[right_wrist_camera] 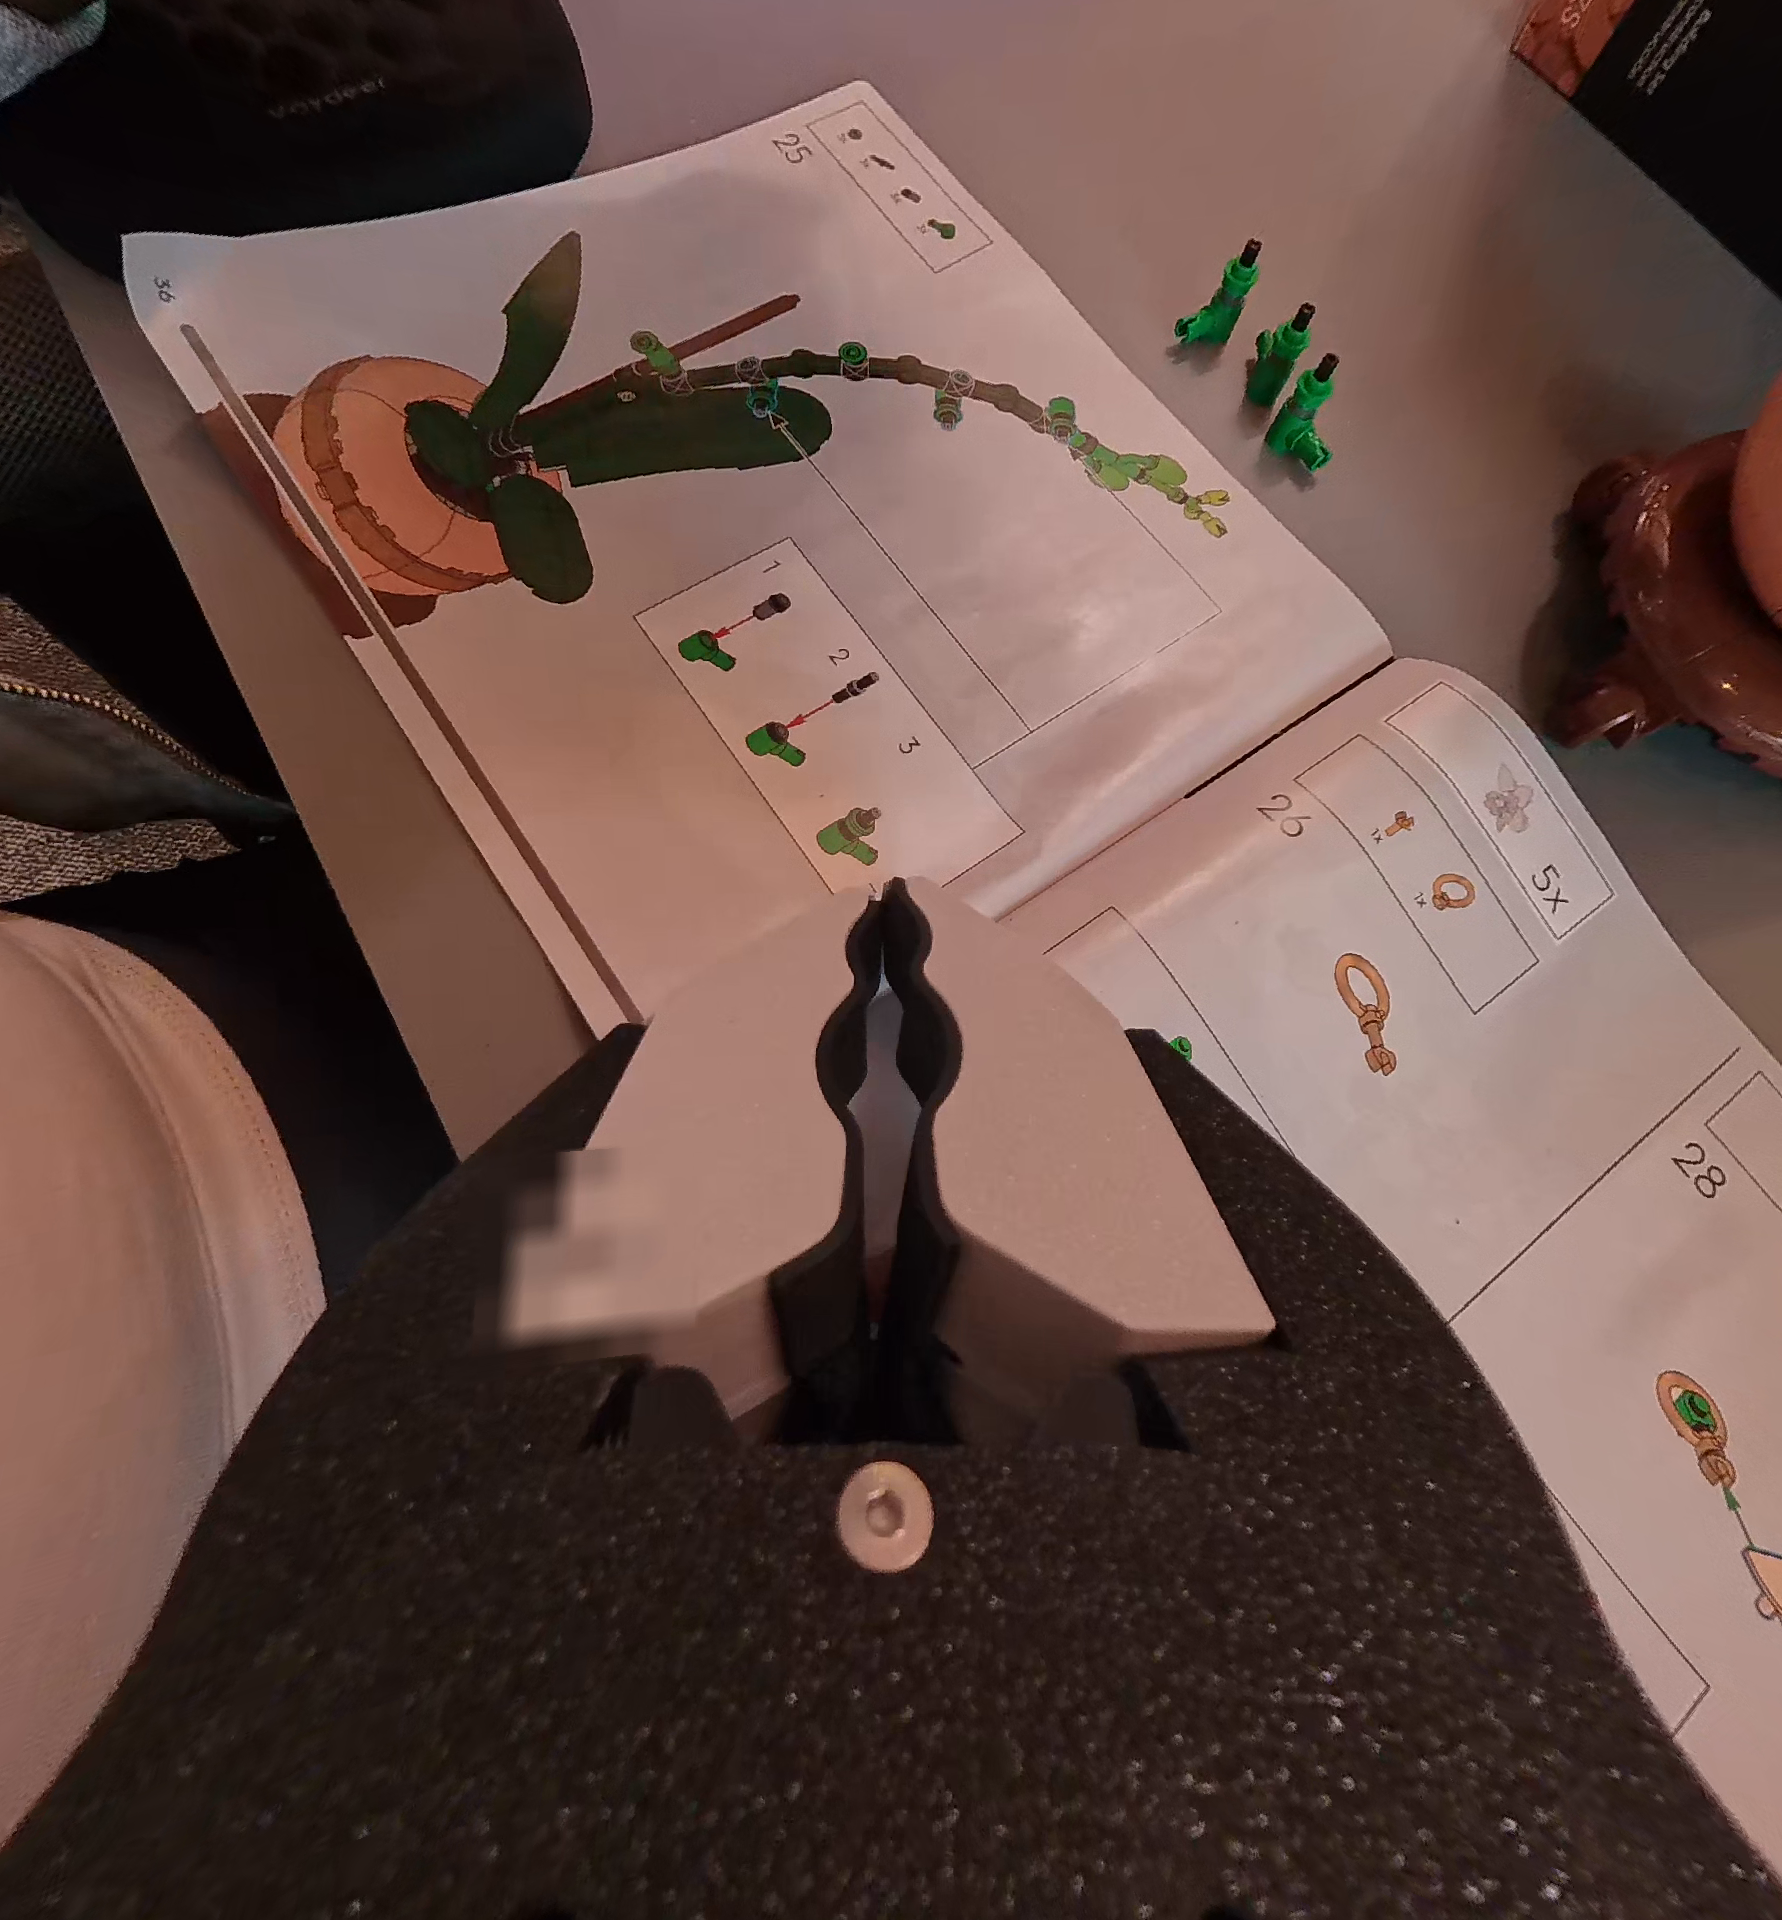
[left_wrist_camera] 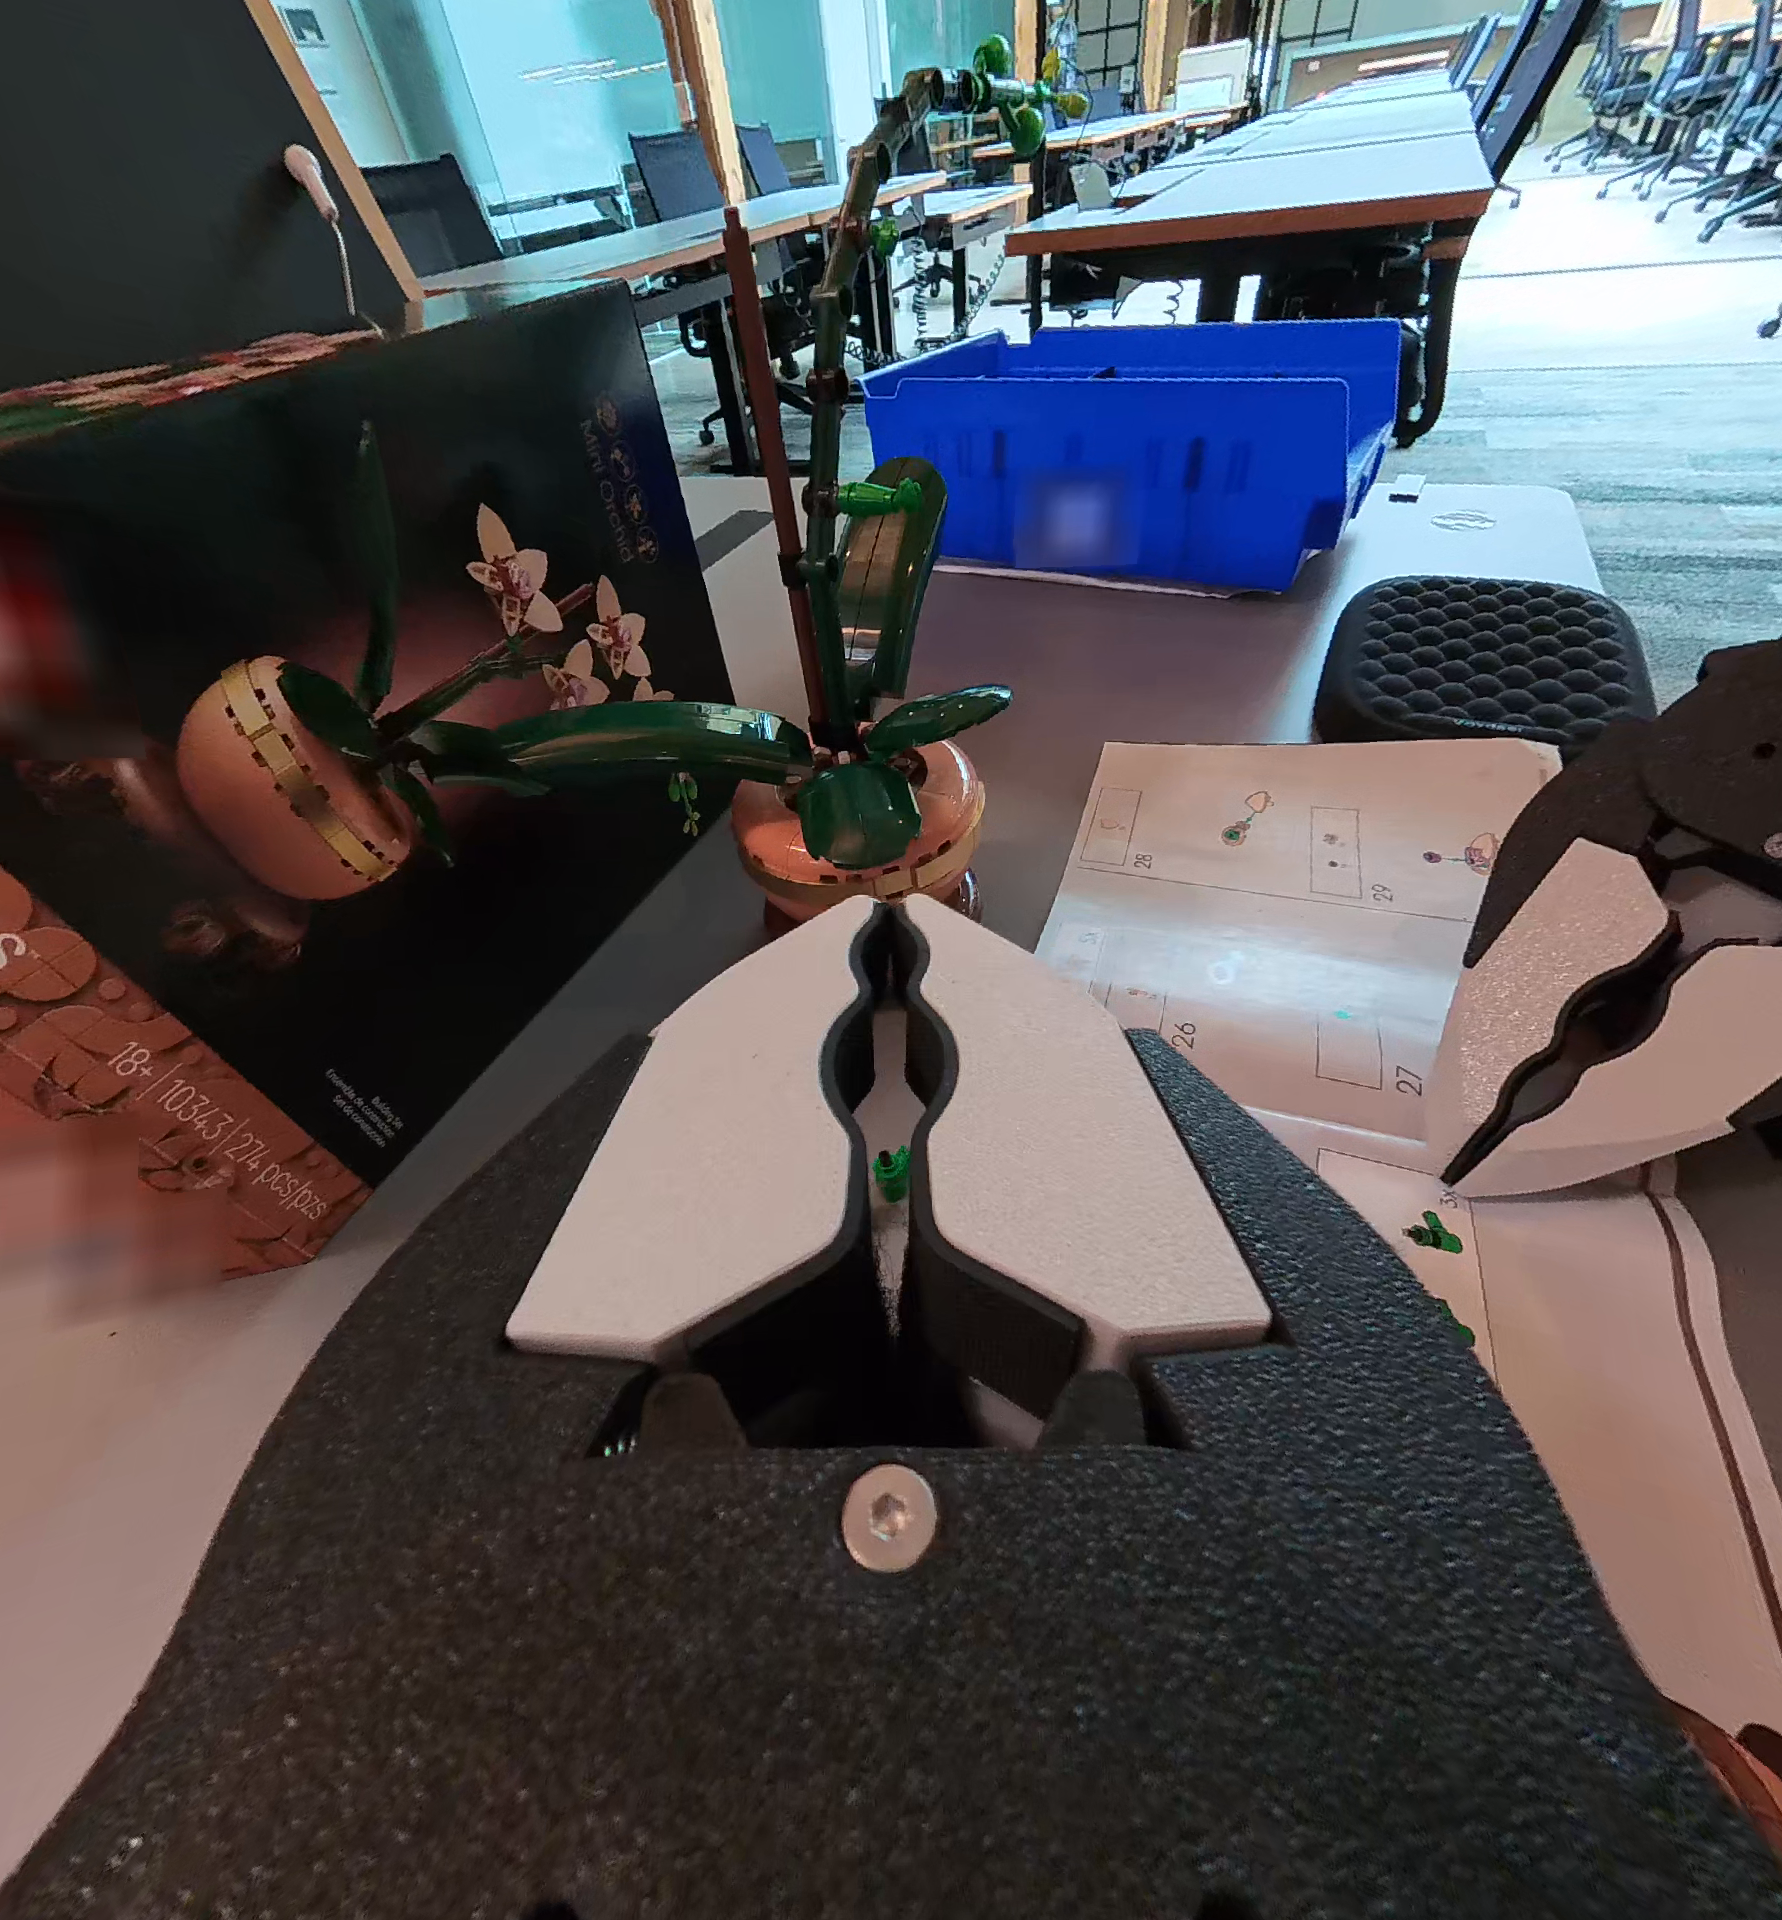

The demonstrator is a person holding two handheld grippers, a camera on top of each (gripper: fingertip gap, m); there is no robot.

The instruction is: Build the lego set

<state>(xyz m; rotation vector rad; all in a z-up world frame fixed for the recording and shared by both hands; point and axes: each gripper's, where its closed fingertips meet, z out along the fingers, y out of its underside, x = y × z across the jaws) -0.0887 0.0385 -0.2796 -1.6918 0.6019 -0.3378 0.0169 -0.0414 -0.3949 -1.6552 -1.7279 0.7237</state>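
Pink and green plastic fills the middle of the left wrist view: the lego orchid [left_wrist_camera: 845,810] stands upright on the grey bench [left_wrist_camera: 1126,644], its round pot just beyond the tips of the left tongs [left_wrist_camera: 889,914]. Those tongs are nearly together, with only a thin slit between the tips and nothing held; through the gap farther back a small green piece [left_wrist_camera: 892,1164] shows lying on the bench below. To the left stands the set's box [left_wrist_camera: 326,727], just beside the orchid. Behind sits a blue bin [left_wrist_camera: 1126,457]. The open instruction booklet [left_wrist_camera: 1271,914] lies to the right, and the right tongs [left_wrist_camera: 1453,1179] point down with their tips at its page; whether they touch the paper is hard to judge from here.

From the right wrist view, the right tongs [right_wrist_camera: 889,891] are pressed together at the tips, empty, over the booklet [right_wrist_camera: 721,499] near its centre fold. Three green pieces [right_wrist_camera: 1271,353] lie on the bench [right_wrist_camera: 1386,208] beyond the booklet's far edge, near the orchid's brown base [right_wrist_camera: 1676,623] at the right edge.
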